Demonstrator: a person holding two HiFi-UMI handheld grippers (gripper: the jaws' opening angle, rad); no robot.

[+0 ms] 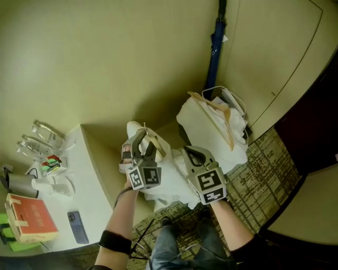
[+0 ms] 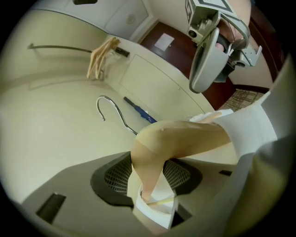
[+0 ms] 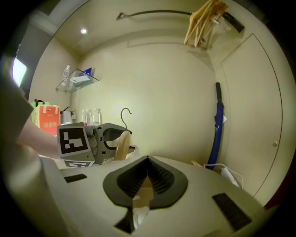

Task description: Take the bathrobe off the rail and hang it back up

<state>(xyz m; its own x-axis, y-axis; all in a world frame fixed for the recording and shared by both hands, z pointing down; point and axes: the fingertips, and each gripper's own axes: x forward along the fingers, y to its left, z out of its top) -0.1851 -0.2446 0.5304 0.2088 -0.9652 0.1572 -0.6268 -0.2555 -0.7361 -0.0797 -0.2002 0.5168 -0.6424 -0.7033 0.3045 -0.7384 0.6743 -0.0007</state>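
Observation:
A white bathrobe (image 1: 170, 182) hangs on a wooden hanger (image 2: 185, 134) held up between my two grippers in front of the wall. My left gripper (image 2: 148, 185) is shut on the hanger's wooden shoulder with white cloth under it, just below the metal hook (image 2: 110, 112). My right gripper (image 3: 147, 183) is shut on the hanger's other wooden arm and a fold of robe. In the head view the left gripper (image 1: 141, 140) and right gripper (image 1: 194, 156) stand side by side. The rail (image 3: 152, 13) runs high above both, with spare wooden hangers (image 3: 203, 23) at its end.
A blue umbrella (image 1: 214, 52) leans in the corner above a pile of white cloth with another hanger (image 1: 214, 124). To the left is a white counter (image 1: 97, 184) with bottles (image 1: 39, 134), a kettle, a red box (image 1: 31, 216) and a phone (image 1: 75, 220). A small wall shelf (image 3: 76, 78) sits higher.

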